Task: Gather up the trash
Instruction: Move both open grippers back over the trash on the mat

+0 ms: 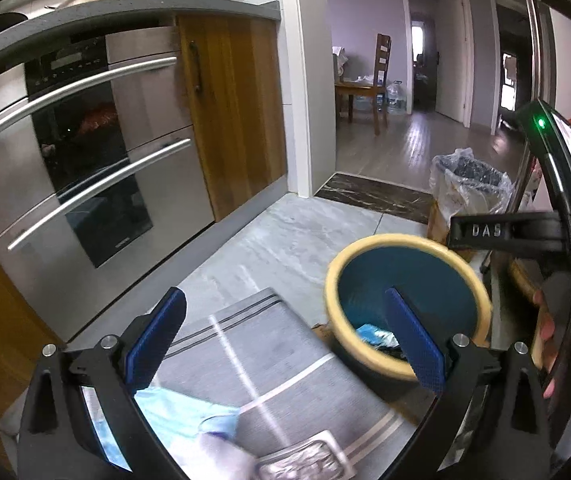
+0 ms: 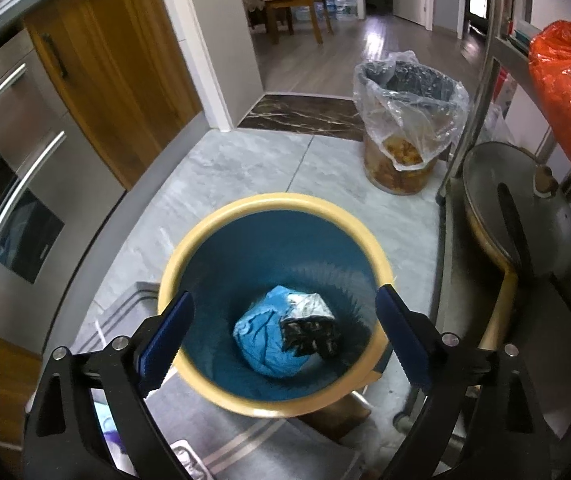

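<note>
The trash already collected, a crumpled blue wad (image 2: 263, 334) with a silver-and-black foil wrapper (image 2: 311, 326) lying against it, sits at the bottom of the round bin (image 2: 205, 224) with the yellow rim and dark teal inside, which stands on the kitchen floor (image 2: 245, 160) at the edge of a grey striped mat (image 1: 285, 344). Your right gripper (image 2: 285, 328) hangs directly over the bin's mouth with its blue pads spread wide and nothing between them, a position that reads as a drop point: held centred above the opening, anything let go falls inside rather than onto the rim. Your left gripper (image 1: 285, 334) is also spread and empty, hovering low over the mat just beside the bin, angled toward what looks like the remaining litter: a light blue crumpled piece (image 1: 173, 412) and a silvery foil wrapper (image 1: 305, 460) lying on the mat at the bottom of the left view, both blurred. Those seem the next things to pick, and thin foil lying flat may need a pinch at a raised edge. Farther out, a second bin lined with a clear plastic bag (image 2: 409, 120) stands near the doorway, well apart from the yellow one, a steel oven front (image 1: 85, 152) and a wooden cabinet door (image 1: 237, 108) line the left side, and a rack with a lidded pan (image 2: 525, 208) stands to the right.
</note>
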{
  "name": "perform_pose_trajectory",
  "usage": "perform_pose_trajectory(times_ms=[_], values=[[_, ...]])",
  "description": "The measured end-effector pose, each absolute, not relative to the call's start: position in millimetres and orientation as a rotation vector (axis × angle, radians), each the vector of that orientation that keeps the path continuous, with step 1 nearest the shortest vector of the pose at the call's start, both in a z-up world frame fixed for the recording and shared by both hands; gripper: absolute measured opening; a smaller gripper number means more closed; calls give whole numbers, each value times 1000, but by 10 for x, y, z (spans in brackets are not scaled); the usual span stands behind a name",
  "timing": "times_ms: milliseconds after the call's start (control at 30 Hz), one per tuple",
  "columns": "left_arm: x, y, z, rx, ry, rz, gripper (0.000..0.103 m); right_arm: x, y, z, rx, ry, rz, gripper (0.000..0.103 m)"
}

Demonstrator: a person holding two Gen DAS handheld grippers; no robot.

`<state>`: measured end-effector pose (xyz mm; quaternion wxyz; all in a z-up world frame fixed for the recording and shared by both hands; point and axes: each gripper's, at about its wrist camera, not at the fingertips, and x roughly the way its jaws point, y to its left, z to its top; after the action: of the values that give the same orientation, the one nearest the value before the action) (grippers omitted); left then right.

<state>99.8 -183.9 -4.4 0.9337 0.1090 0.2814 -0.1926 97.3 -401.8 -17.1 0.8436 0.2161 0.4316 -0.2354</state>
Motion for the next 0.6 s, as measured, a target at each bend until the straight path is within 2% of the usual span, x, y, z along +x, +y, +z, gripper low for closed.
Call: perform_pose_trajectory(times_ms=[600], values=[[512, -499, 365, 164, 576, -318, 97, 1081, -3514, -70, 391, 898, -395, 92]])
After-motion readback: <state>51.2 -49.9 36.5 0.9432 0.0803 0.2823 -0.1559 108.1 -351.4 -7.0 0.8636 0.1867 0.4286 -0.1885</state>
